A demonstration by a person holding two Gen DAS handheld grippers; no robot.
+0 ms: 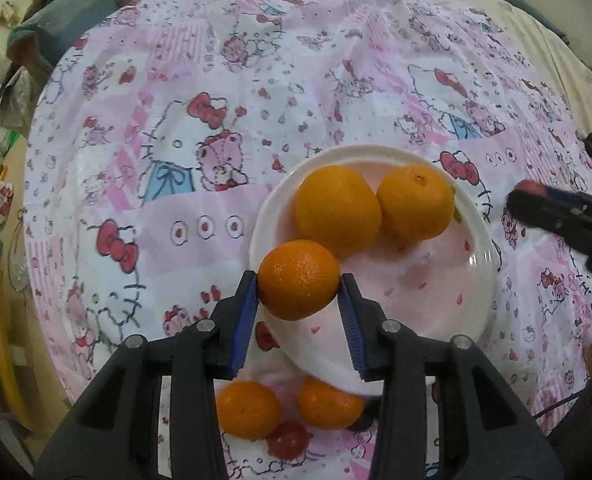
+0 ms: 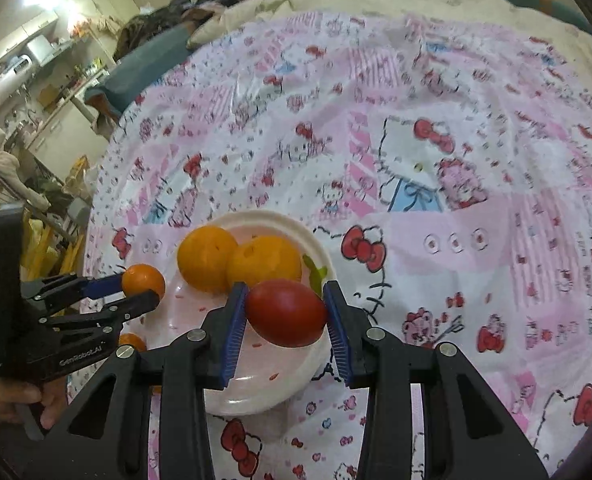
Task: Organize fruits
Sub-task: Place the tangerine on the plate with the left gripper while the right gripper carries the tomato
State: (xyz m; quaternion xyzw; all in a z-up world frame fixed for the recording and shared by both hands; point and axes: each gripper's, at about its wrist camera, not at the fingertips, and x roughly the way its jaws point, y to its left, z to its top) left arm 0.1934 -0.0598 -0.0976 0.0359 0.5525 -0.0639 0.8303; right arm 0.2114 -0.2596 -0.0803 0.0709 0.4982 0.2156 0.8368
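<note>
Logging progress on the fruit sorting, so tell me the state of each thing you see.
Left gripper: shut on a small orange.
Right gripper: shut on a red tomato.
Plate: holds two oranges.
Tablecloth: two oranges and a tomato still loose.

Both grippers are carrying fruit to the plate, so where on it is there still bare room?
The plate is bare across its near half, below the two oranges crowding its far rim. The left gripper holds a mandarin, the right gripper a red fruit.
</note>
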